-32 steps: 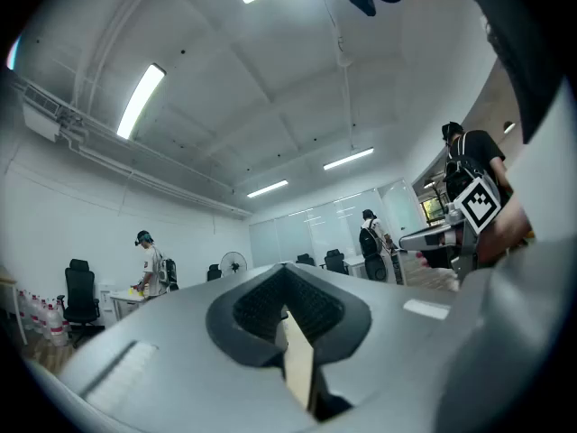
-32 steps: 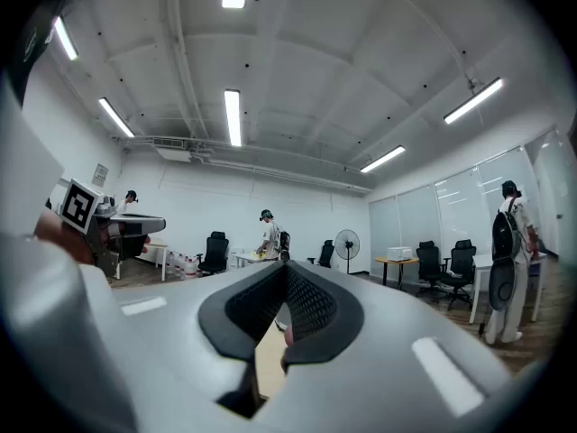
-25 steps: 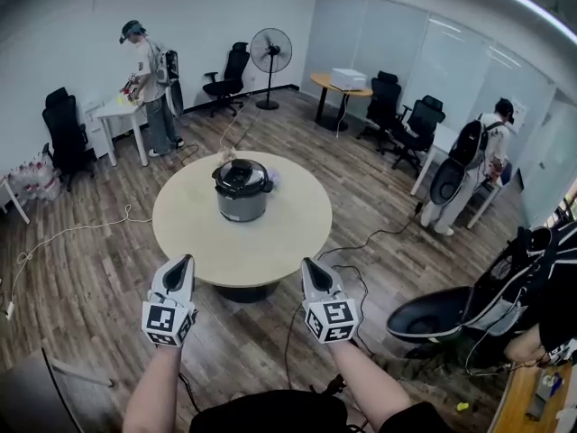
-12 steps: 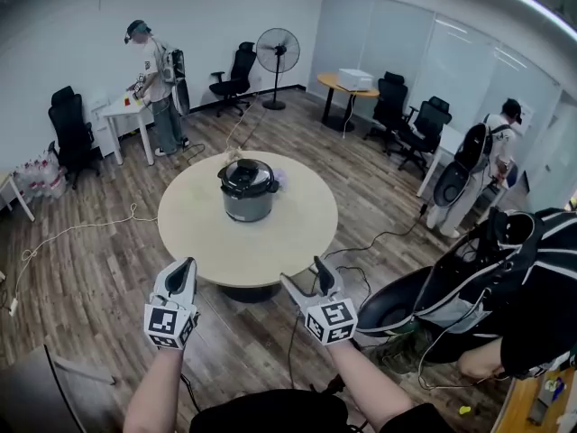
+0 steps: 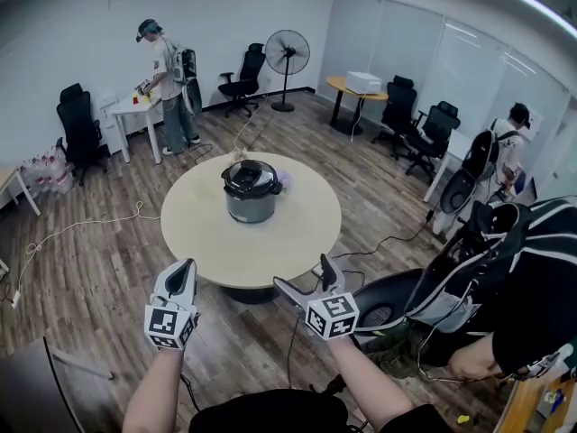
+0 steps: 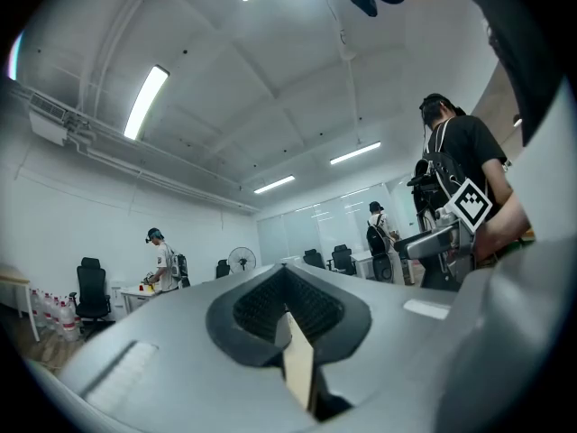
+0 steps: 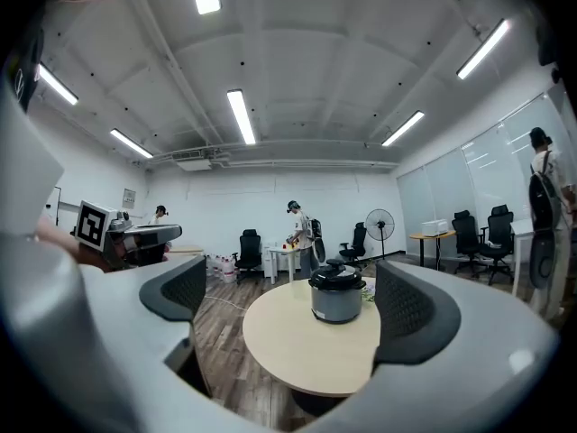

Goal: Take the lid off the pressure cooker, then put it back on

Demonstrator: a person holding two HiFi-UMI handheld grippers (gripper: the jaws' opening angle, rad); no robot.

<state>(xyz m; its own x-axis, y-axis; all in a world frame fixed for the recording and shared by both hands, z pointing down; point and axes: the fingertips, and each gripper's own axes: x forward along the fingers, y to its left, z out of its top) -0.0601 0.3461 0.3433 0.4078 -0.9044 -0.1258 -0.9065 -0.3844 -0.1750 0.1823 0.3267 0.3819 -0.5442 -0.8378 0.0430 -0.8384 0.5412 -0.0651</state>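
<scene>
Right gripper (image 5: pixel 305 274), low in the middle of the head view, has just been opening its jaws, and they now stand wide apart with nothing between them, probably to be ready for the lid (image 5: pixel 250 176). Left gripper (image 5: pixel 183 269), at lower left, is clenched on nothing. Both hang well apart from the pressure cooker (image 5: pixel 250 197), which stands closed on the round table (image 5: pixel 270 258) in the upper middle, so I think the approach must come first

Round pale table (image 5: pixel 270 242) on wood-plank floor (image 5: pixel 90 273) — 1 grey pressure cooker (image 5: pixel 250 207), black lid (image 5: pixel 250 179) on, toward its far side
</scene>
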